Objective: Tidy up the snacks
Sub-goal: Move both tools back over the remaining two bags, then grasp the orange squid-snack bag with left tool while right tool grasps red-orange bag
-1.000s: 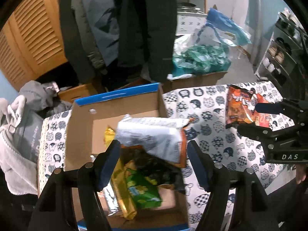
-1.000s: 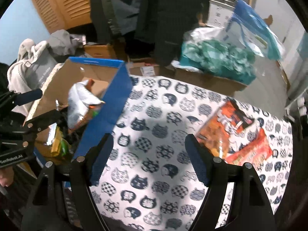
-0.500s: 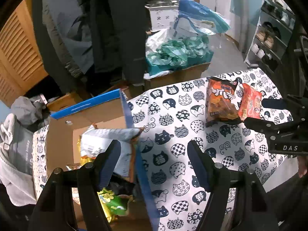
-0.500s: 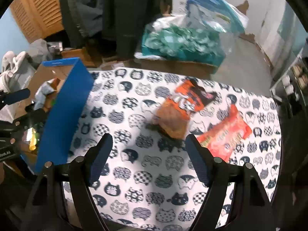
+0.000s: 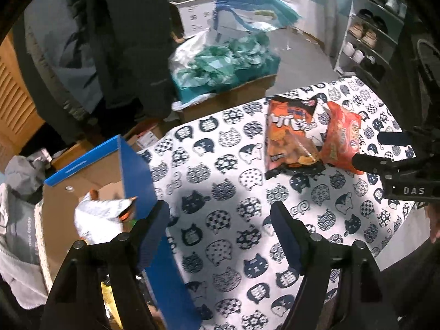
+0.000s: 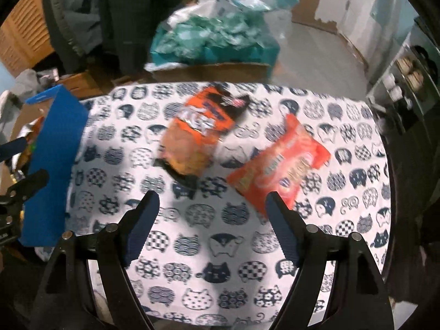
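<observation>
A: Start at the tongs. What has the left gripper (image 5: 220, 220) got?

B: Nothing. Its jaws stand wide apart and empty, straddling the blue wall of the box (image 5: 148, 192). 1 second ago they hung over the box with a silver bag (image 5: 101, 217) between the fingers; that bag now lies inside the box, let go, and the gripper has swung away toward the table.

A: And the right gripper (image 6: 211, 209)?

B: Also wide open, holding nothing. It has moved from beside the box to hover over the cat-print cloth (image 6: 192, 247), just short of the 2 packets left out.

A: Where are those exactly?

B: The orange packet (image 6: 198, 129) lies near the middle of the cloth, its dark end toward the gripper. The red packet (image 6: 280, 170) lies just to its right, its near corner close to the gripper's right finger. In the left view the 2 overlap slightly at their edges; the right view is blurred, so I cannot say from it whether they touch.

A: So what does the change mean?

B: My reading: 1 snack is stowed, 2 remain. The right gripper looks lined up for the next pick, probably 1 of those 2 packets. A crinkly packet lying flat may slide on the cloth rather than lift, so the fingers would need to catch an edge.
</observation>
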A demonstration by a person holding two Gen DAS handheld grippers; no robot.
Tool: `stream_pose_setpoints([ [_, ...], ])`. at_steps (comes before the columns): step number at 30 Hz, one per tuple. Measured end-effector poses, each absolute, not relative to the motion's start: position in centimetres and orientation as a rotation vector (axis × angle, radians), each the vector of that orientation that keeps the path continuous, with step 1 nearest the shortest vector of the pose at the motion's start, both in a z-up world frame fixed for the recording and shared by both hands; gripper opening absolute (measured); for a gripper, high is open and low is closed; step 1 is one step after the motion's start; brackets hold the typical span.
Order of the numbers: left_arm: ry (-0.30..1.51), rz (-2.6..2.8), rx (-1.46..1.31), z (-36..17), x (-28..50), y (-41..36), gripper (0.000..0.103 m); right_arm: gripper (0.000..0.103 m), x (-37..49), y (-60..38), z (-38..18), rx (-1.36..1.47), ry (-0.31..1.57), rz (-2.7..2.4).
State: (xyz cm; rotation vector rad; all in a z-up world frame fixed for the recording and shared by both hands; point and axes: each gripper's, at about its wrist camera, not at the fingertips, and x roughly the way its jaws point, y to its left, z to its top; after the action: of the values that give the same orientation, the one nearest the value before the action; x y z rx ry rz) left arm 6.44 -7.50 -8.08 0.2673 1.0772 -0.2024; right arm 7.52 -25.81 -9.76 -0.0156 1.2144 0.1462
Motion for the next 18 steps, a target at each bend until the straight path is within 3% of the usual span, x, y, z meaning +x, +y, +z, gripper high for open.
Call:
stream_pose_setpoints([
  [18,1.159,-0.3,0.241,-12.1,14.0,-13.4,0.082,0.079,12.5,-33.8,-13.9,0.141,1.311,-0.044],
])
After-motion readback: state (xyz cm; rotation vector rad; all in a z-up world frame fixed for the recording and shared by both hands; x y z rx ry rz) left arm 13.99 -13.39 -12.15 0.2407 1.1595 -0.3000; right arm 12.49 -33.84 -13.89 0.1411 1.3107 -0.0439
